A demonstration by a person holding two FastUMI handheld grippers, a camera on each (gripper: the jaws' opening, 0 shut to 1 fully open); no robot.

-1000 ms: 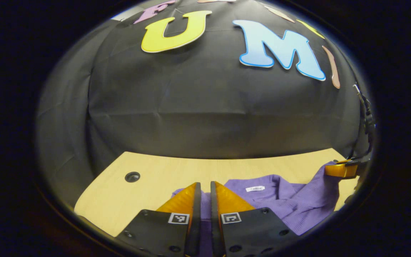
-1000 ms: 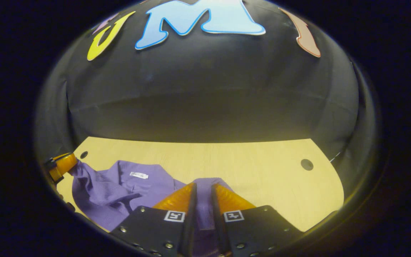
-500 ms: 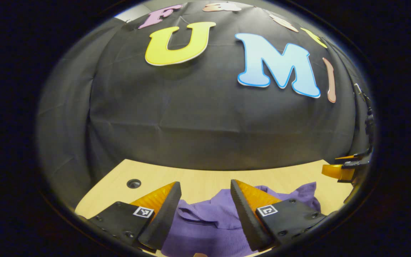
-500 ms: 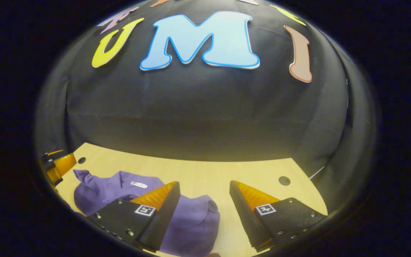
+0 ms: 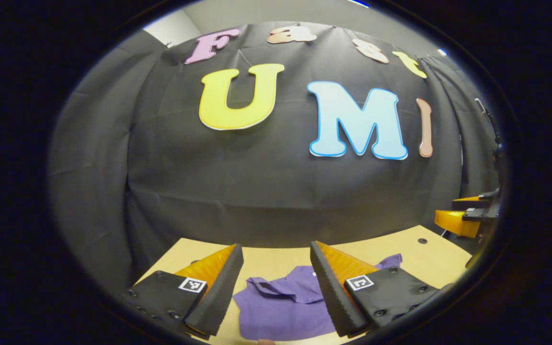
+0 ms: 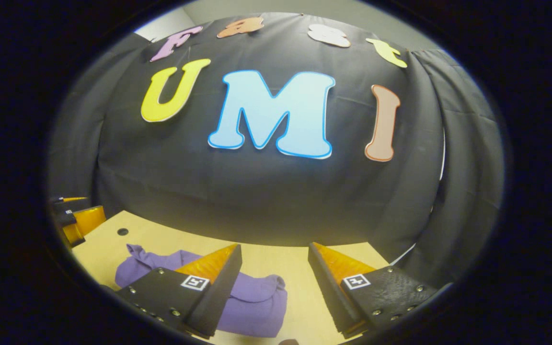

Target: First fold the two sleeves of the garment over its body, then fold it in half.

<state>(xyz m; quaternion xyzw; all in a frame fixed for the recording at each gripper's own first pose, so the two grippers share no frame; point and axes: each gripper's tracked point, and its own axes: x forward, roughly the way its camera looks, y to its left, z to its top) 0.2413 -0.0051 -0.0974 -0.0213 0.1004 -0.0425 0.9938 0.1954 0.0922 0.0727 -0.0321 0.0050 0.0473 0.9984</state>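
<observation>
- The left claw (image 5: 276,282) is released, its two fingers spread wide with nothing between them, and it hangs above the worktop (image 5: 415,251) without touching the cloth.
- In the left gripper view the purple garment (image 5: 281,306) lies on the pale wooden worktop below the gap between the fingers, bunched into a compact, roughly folded heap with a raised ridge of fabric across its top.
- A corner of the garment sticks out past the right-hand finger in that view, towards the far side of the worktop.
- The right claw (image 6: 273,282) is likewise released, fingers wide apart and gripping nothing, and it is held clear of the worktop (image 6: 151,239).
- In the right gripper view the garment (image 6: 257,306) sits to the lower left, partly behind the left-hand finger; its near edge is a thick rounded roll and a crumpled end points towards the far left.
- The gap between the right claw's fingers looks onto bare wood just beside the garment.
- Each view also catches the other claw at its edge: at the far right in the left gripper view, at the far left in the right gripper view, both off to the side of the garment.
- A small round hole (image 6: 122,232) is set into the worktop near its far left corner in the right gripper view.
- The black cloth wall (image 6: 266,191) rises behind the worktop's far edge.
</observation>
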